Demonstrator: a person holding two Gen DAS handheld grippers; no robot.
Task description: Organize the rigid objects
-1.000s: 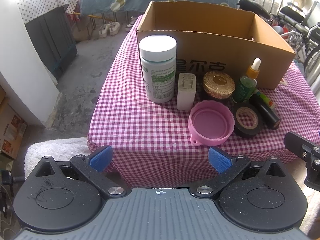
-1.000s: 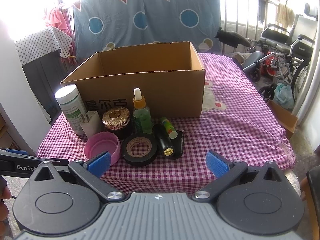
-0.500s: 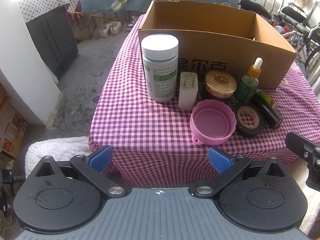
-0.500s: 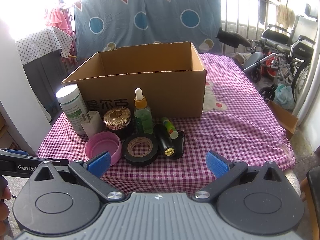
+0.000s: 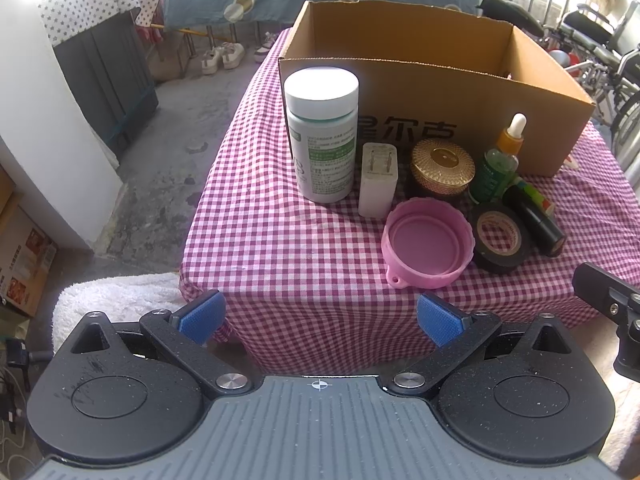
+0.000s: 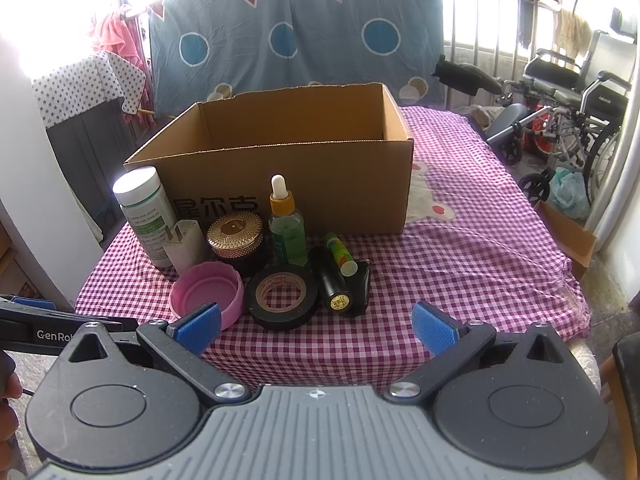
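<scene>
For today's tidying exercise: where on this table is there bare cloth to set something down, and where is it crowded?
Free: the checked cloth right of the cardboard box, and the strip left of the white bottle. Crowded: the cluster in front of the box, from the bottle to the black tape roll.

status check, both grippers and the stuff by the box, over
Left gripper open, empty. Right gripper open, empty. White pill bottle, pink plastic lid, black tape roll on checkered cloth outside brown cardboard box. Nothing blocking.
</scene>
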